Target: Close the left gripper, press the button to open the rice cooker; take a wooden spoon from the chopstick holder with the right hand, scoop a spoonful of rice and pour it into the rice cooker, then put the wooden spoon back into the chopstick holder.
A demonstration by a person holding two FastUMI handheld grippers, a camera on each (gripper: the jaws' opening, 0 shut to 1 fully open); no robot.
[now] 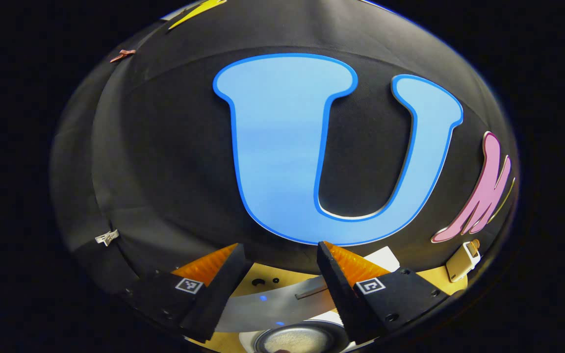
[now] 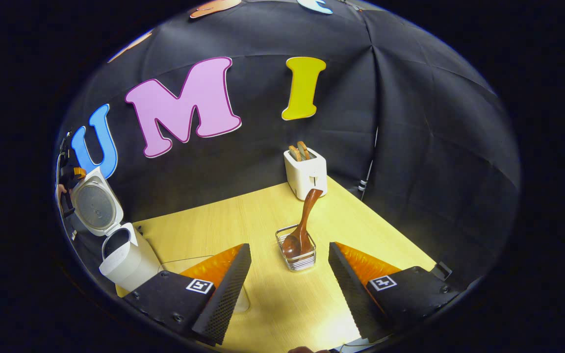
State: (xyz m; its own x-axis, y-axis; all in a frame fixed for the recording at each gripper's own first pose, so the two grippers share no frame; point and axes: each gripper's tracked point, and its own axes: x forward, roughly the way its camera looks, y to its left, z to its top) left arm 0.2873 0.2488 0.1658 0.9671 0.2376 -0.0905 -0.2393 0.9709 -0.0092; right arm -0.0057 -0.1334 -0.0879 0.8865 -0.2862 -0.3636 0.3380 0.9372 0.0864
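The right tool [image 2: 290, 255] hangs with its fingers apart and nothing between them, above the pale wood-grain tabletop [image 2: 243, 215]. Just ahead stands the square wire chopstick holder [image 2: 296, 256], with the glossy brown wooden spoon [image 2: 303, 226] leaning in it, bowl down. Behind is a white toaster [image 2: 305, 174] holding two slices. Far left sits the white rice cooker [image 2: 123, 255], its round lid up. The left tool [image 1: 280, 257], fingers also spread and empty, looks down over the cooker's silvery lid [image 1: 272, 304] and inner pot [image 1: 297, 339].
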